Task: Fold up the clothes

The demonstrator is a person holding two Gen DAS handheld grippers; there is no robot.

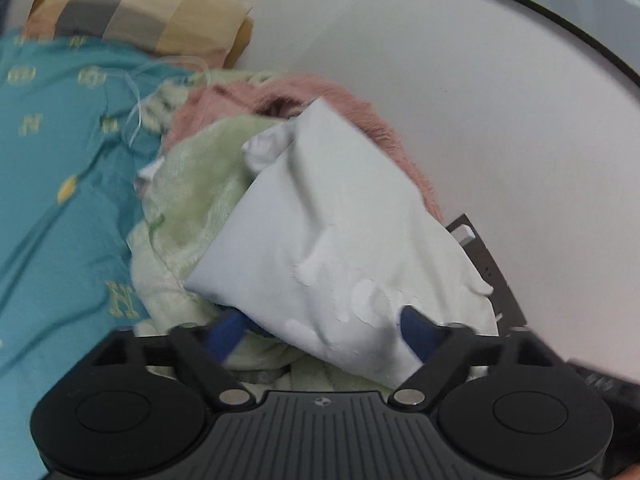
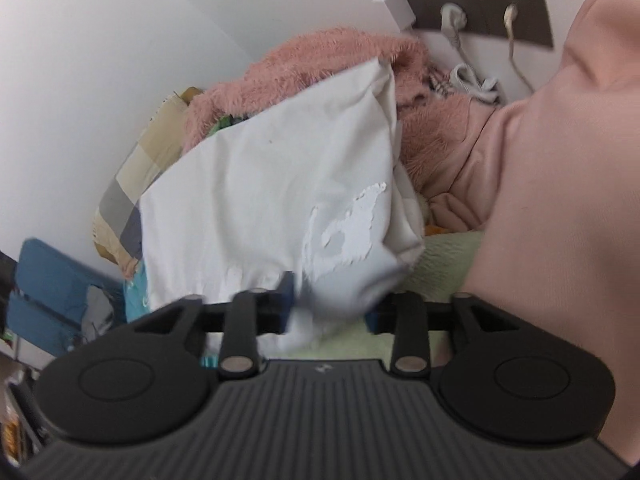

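A folded white shirt (image 1: 344, 236) with a cracked white print lies on top of a heap of clothes on the bed, over a pale green fleece (image 1: 188, 200) and a fuzzy pink garment (image 1: 280, 92); the left gripper (image 1: 324, 332) has its blue fingers (image 1: 224, 336) spread wide on either side of the shirt's near edge, not pinching it; the right gripper (image 2: 330, 308) has its fingers (image 2: 286, 300) partly spread, a bunched corner of the shirt between them, loose; a teal sheet (image 1: 60, 160) and a checked pillow (image 1: 136, 4) lie to the left; a pink sleeve (image 2: 560, 200) crosses the right view.
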